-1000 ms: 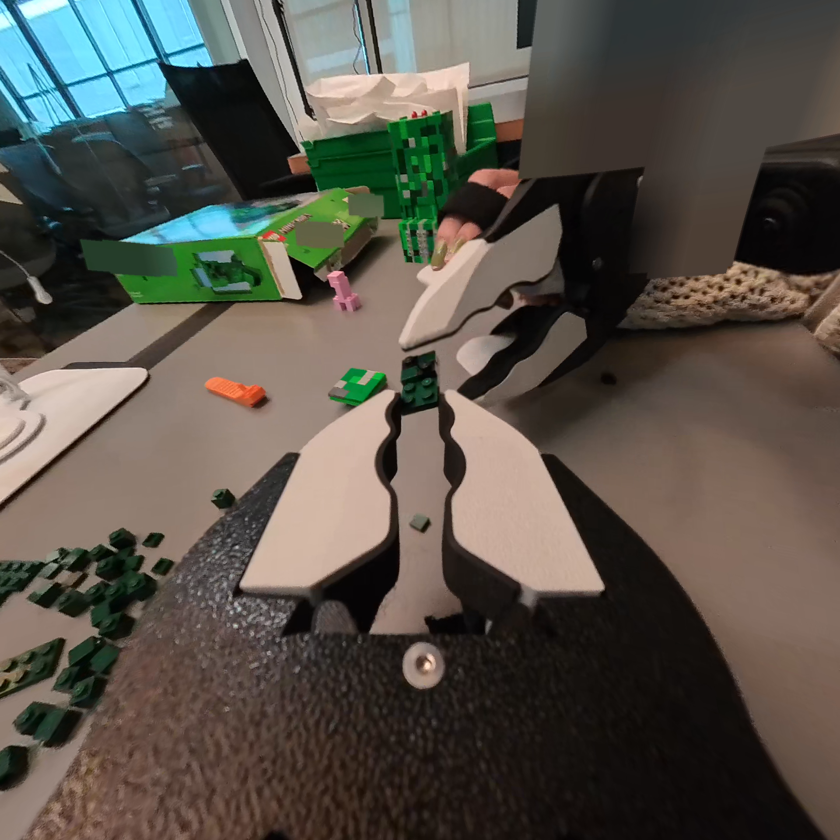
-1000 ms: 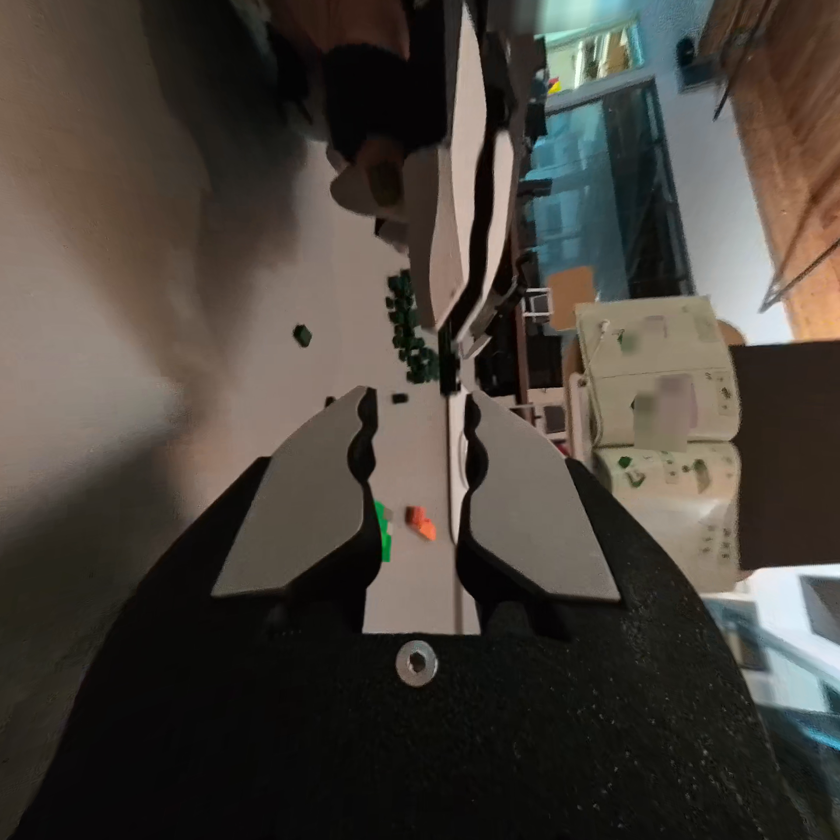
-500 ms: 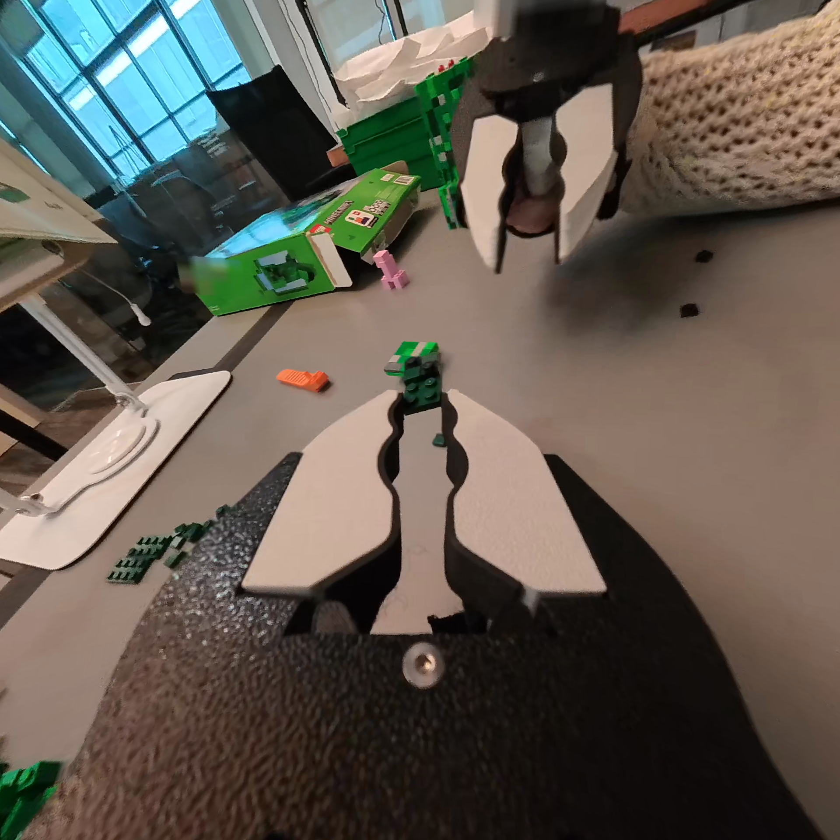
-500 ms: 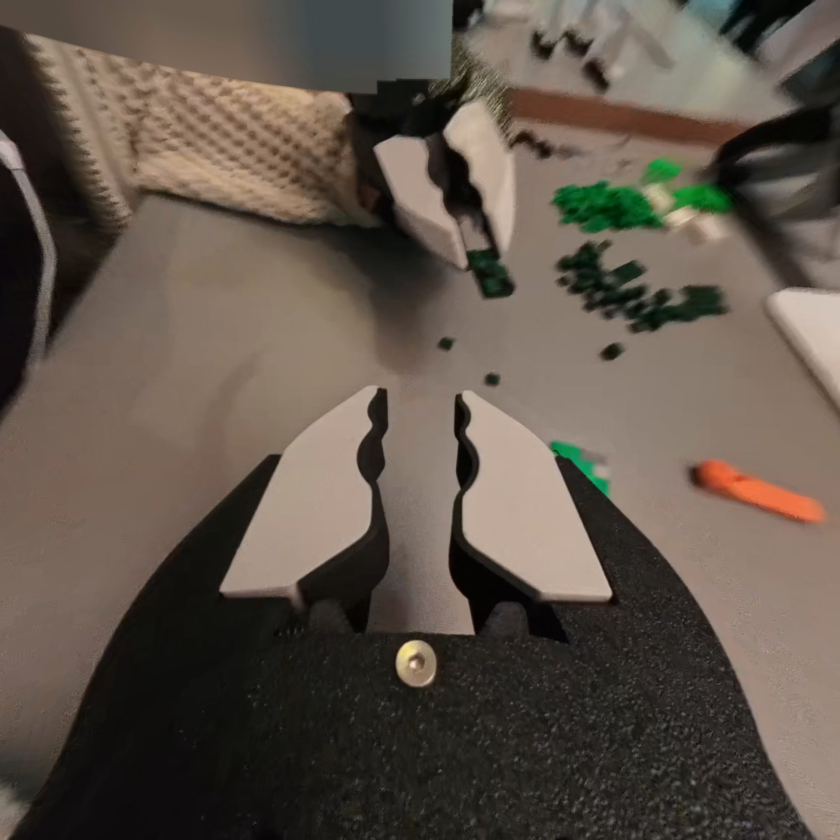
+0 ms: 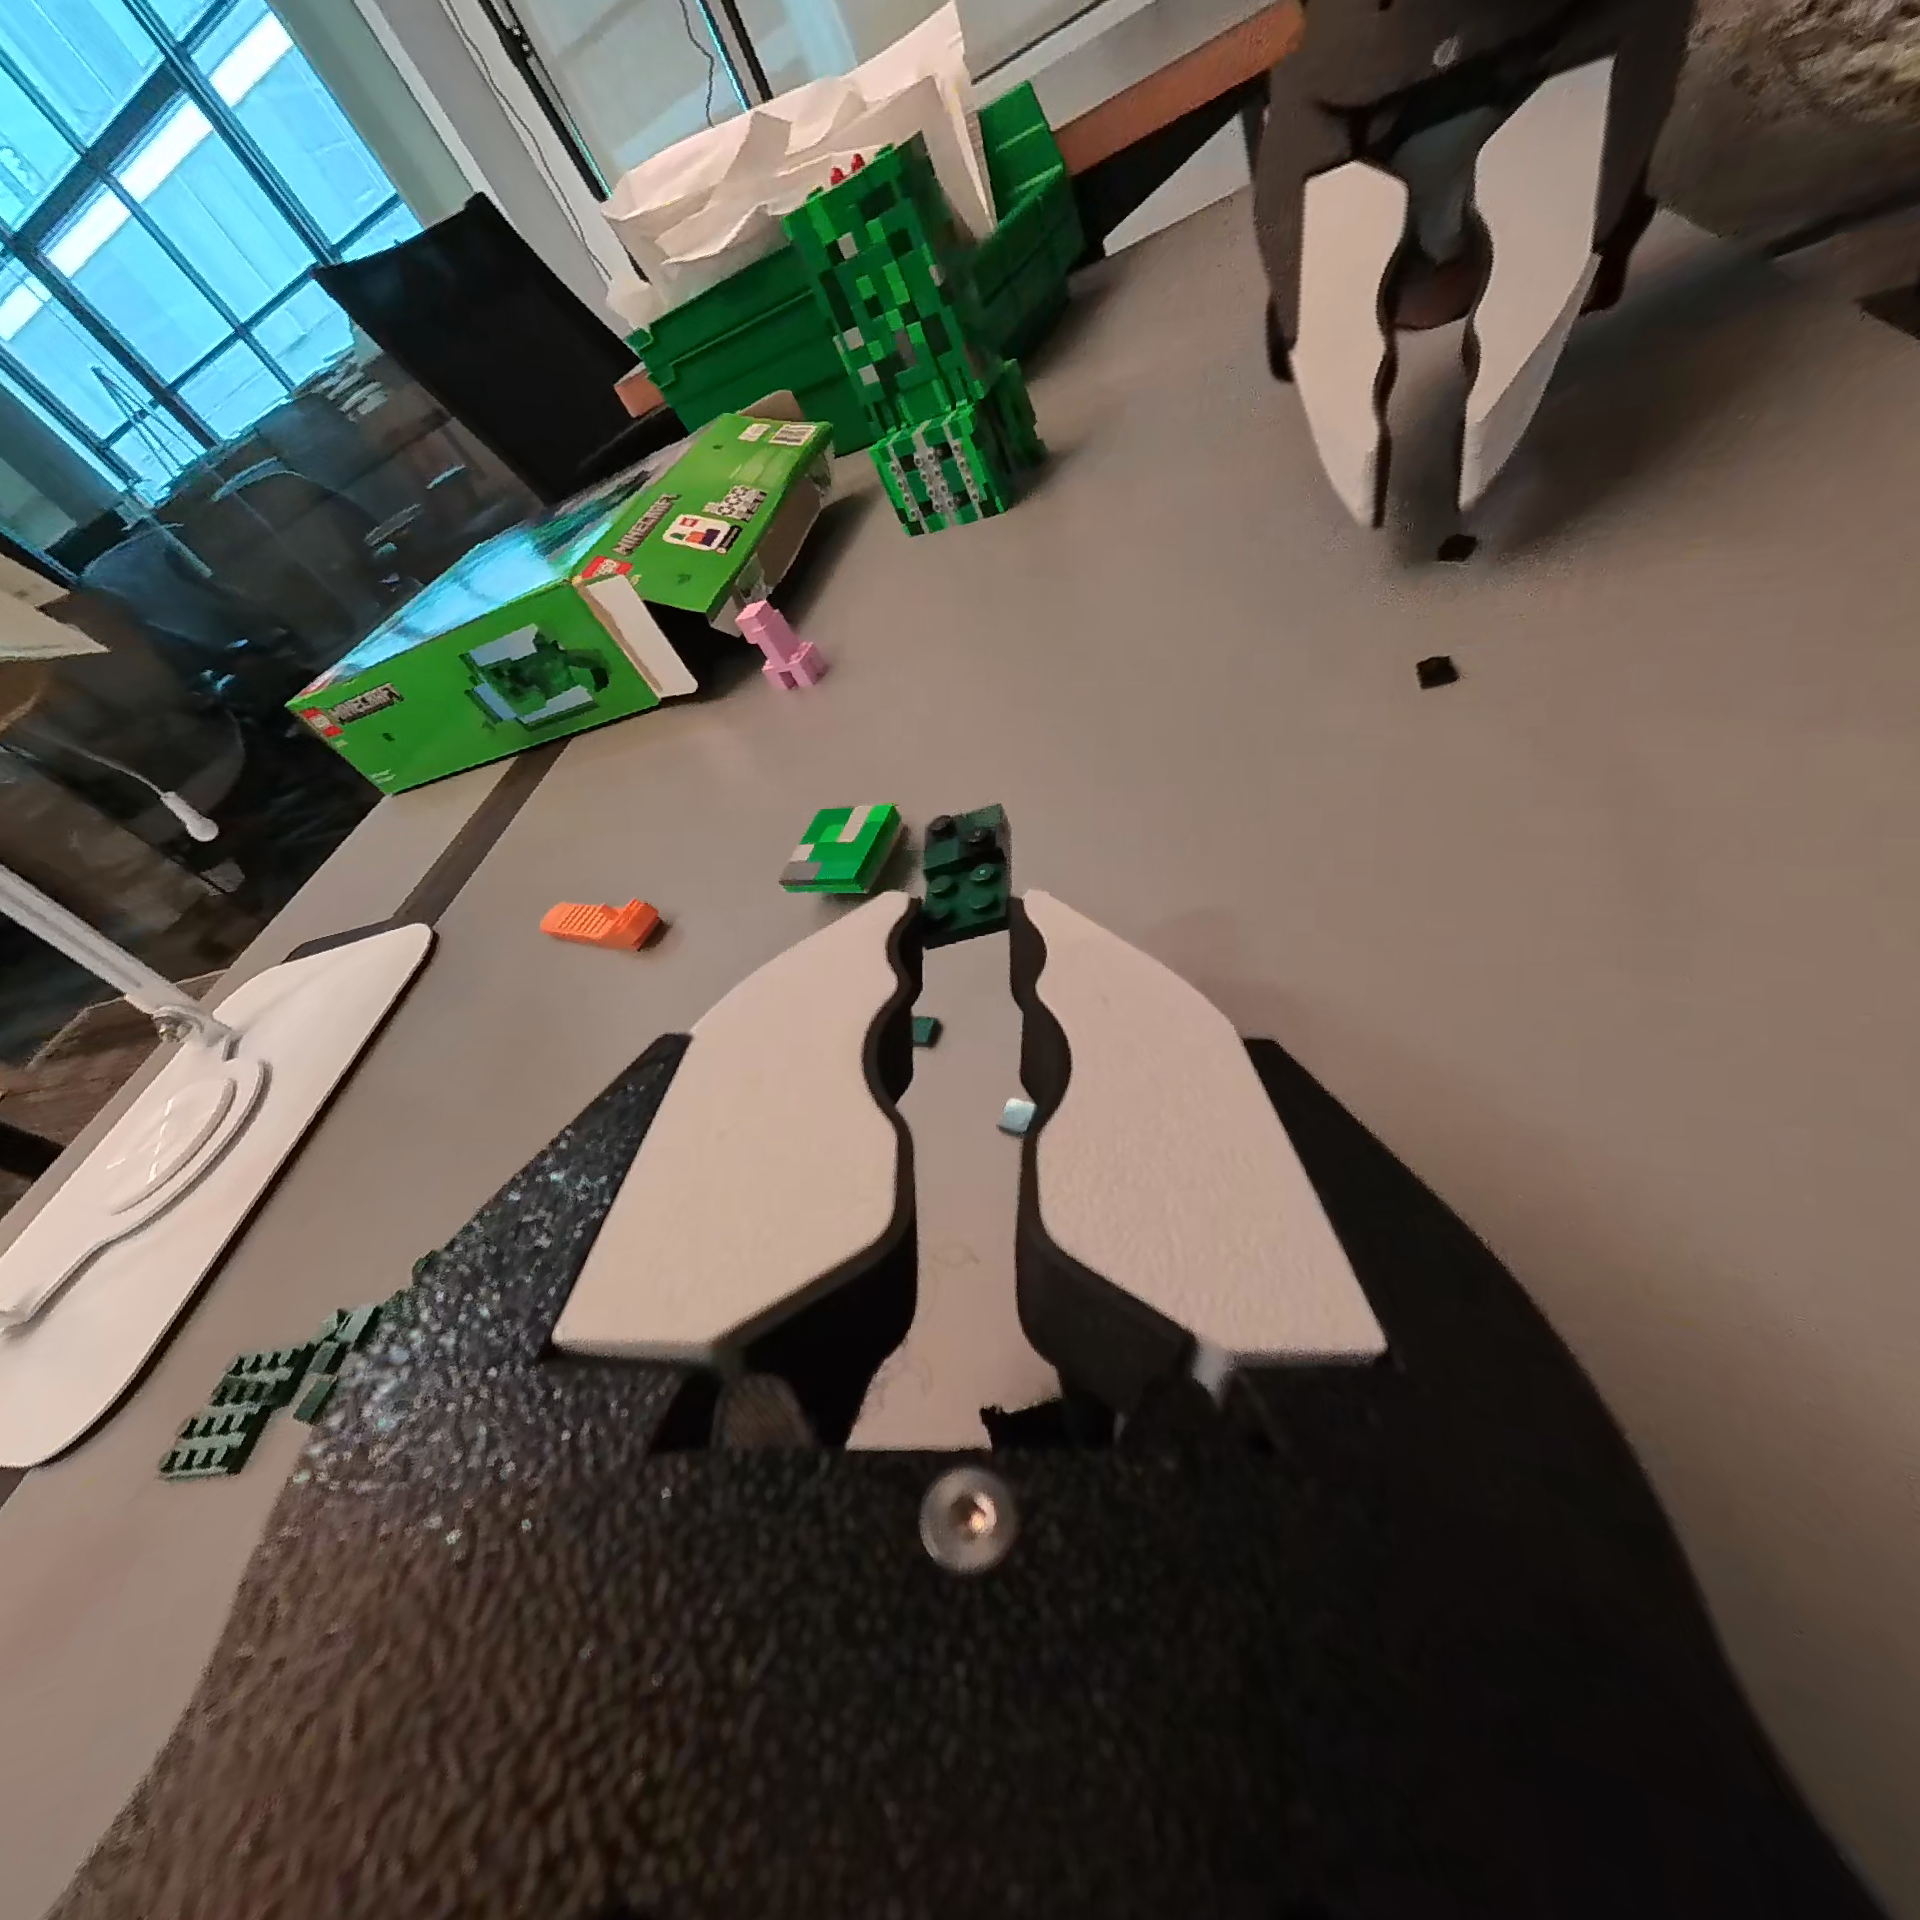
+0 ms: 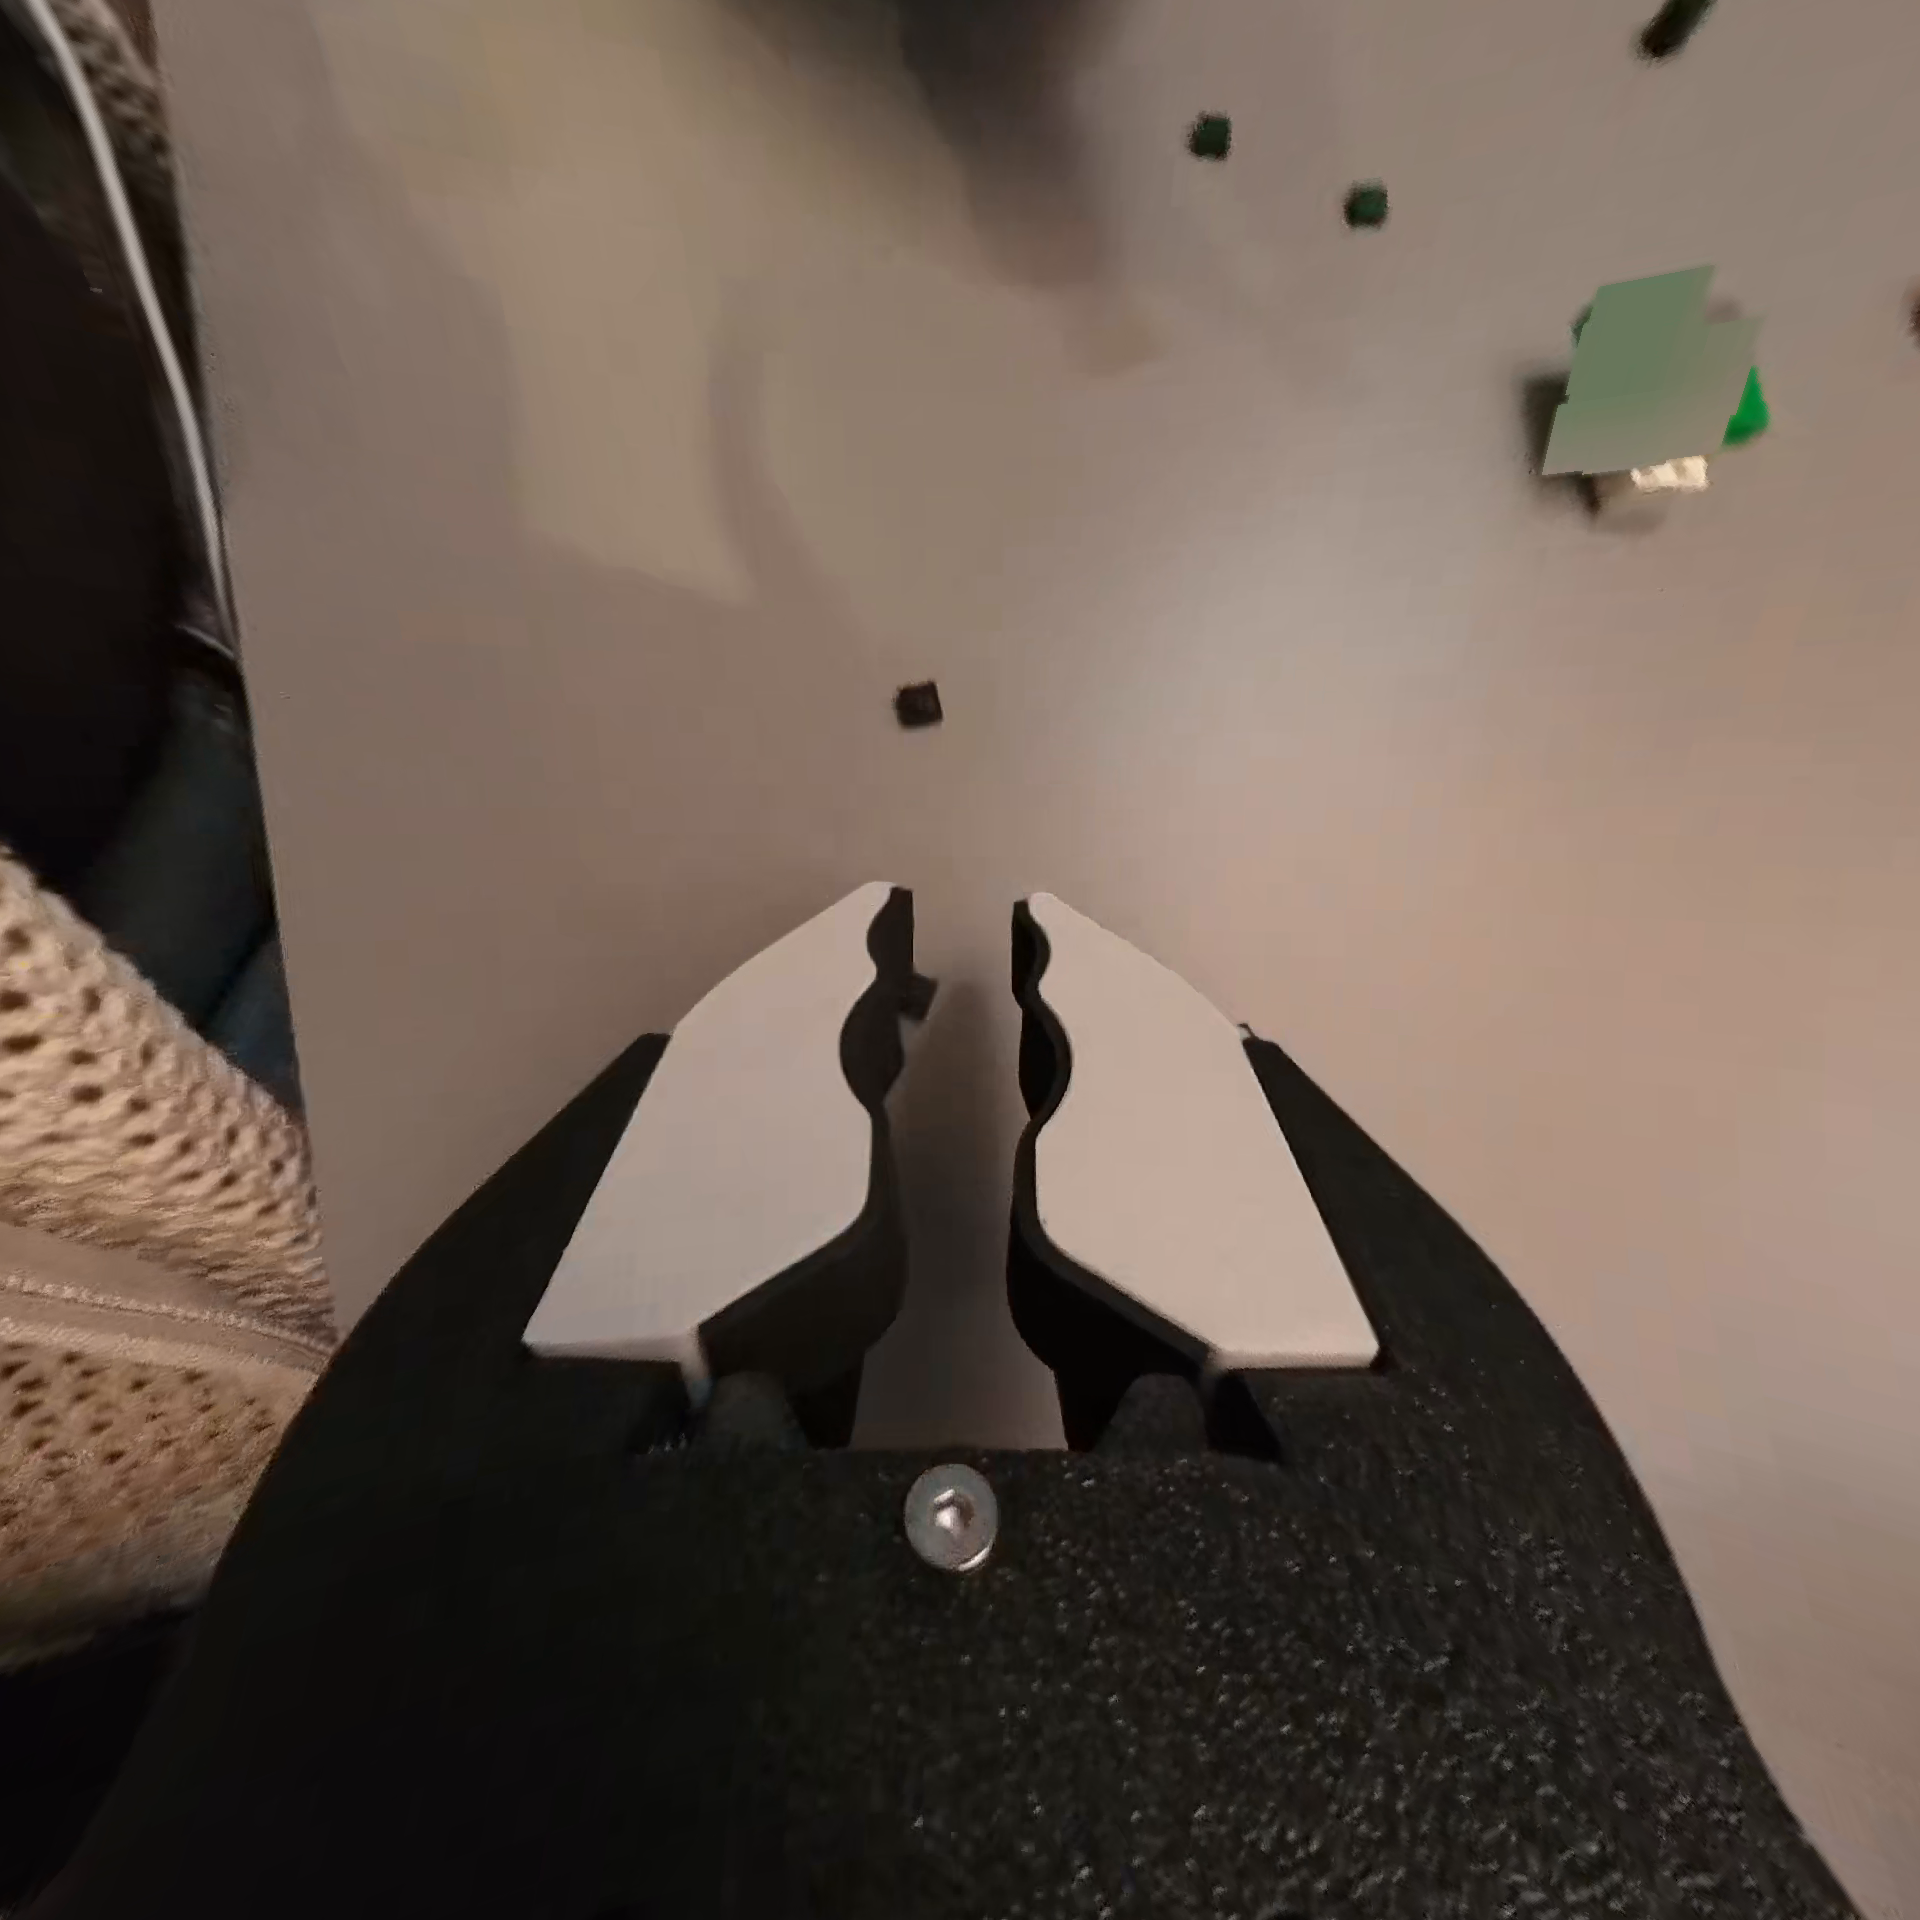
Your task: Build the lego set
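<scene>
My left gripper [image 5: 966, 914] is shut on a small dark green plate assembly [image 5: 971, 868] and holds it just above the grey table [image 5: 1195, 790]. A flat bright green tile piece [image 5: 842, 847] lies just left of it. My right gripper [image 6: 963, 904] is slightly open and empty, pointing down at the table. In the left wrist view the right gripper [image 5: 1418, 509] hangs at the far right over a tiny black piece [image 5: 1455, 545]. In the right wrist view a tiny black piece [image 6: 918, 703] lies ahead of the tips, and another [image 6: 920, 997] peeks out beside the left finger.
A built green block figure [image 5: 914, 332], an open green box [image 5: 520, 665], a pink figure [image 5: 784, 649] and green crates [image 5: 748, 343] stand at the back. An orange tool [image 5: 603, 925], a white lamp base [image 5: 156, 1143] and dark green plates [image 5: 260, 1403] lie left. My right fingertips sit around 20 centimeters from my left ones.
My right gripper has pulled away from the left gripper, swung to the far right and turned down toward the table. My left gripper still holds the dark green assembly.
</scene>
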